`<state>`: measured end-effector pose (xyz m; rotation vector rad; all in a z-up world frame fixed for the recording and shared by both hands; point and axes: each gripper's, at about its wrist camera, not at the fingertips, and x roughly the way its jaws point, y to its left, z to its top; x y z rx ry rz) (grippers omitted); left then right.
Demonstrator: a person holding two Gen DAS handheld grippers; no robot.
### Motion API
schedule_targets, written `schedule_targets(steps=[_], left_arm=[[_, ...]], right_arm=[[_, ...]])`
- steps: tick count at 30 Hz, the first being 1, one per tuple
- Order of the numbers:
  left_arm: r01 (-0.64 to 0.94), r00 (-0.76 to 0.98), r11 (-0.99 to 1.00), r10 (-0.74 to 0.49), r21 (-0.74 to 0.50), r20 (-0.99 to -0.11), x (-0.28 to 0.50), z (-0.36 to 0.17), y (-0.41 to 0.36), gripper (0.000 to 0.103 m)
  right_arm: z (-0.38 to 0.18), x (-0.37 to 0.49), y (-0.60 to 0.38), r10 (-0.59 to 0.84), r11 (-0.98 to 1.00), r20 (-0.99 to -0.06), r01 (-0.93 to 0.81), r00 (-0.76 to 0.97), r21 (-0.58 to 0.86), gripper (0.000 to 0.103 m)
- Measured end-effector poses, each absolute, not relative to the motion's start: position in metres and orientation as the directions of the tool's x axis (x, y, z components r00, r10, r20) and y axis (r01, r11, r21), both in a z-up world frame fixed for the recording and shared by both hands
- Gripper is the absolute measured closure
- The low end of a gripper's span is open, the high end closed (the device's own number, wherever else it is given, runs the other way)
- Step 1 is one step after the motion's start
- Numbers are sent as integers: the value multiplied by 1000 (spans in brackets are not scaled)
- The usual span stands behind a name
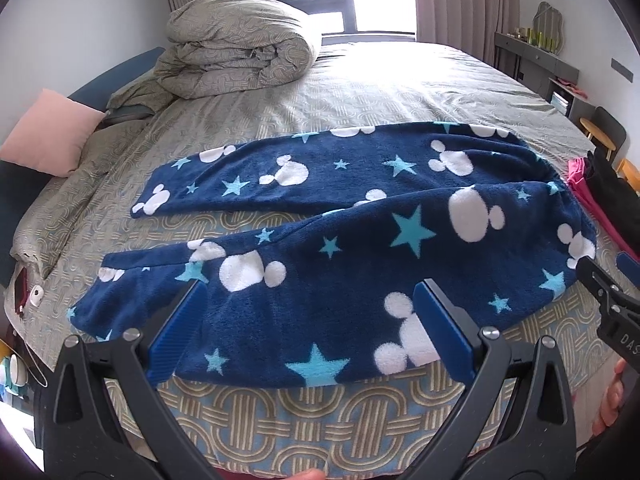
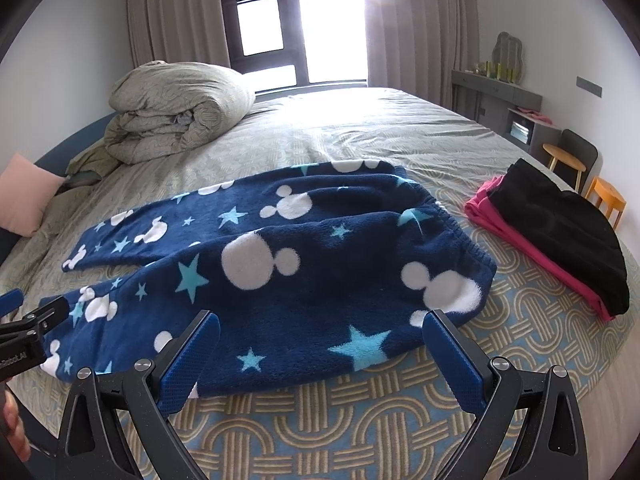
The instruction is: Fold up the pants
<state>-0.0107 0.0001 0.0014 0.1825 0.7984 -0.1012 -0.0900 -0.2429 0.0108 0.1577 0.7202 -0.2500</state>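
Both jaws stand wide apart and grip nothing. Left gripper hangs over the near leg toward its cuff; right gripper hangs by the waistband end; contact with the cloth cannot be told. Navy fleece pants lie flat on the patterned bedsheet, legs slightly splayed. Judged step: first grasp. Advice: pinch the near edge at cuff and waistband together, lift evenly, lay this leg squarely over the far one.

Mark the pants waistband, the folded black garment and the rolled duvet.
pants waistband [image 2: 460,232], right wrist view, ribbed elastic edge.
folded black garment [image 2: 560,224], right wrist view, top face.
rolled duvet [image 1: 240,44], left wrist view, middle of roll.
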Motion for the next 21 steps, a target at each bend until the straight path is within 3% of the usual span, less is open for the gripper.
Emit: schedule_targets(steps=[8,12,21], left_arm=[[179,724,981,-78,78,-685,-17,6,5,1],[183,744,976,-59,118,-665,-19,9,0,1],[241,711,966,-114,88,-693,-20,8,1,1]], right_arm=[[13,-91,-246,-172,957,-663,283,729,63,0],[13,-92,-246,-172,957,-663,283,728,62,0],[14,-92,-246,-172,957,-662,282,729,63,0]])
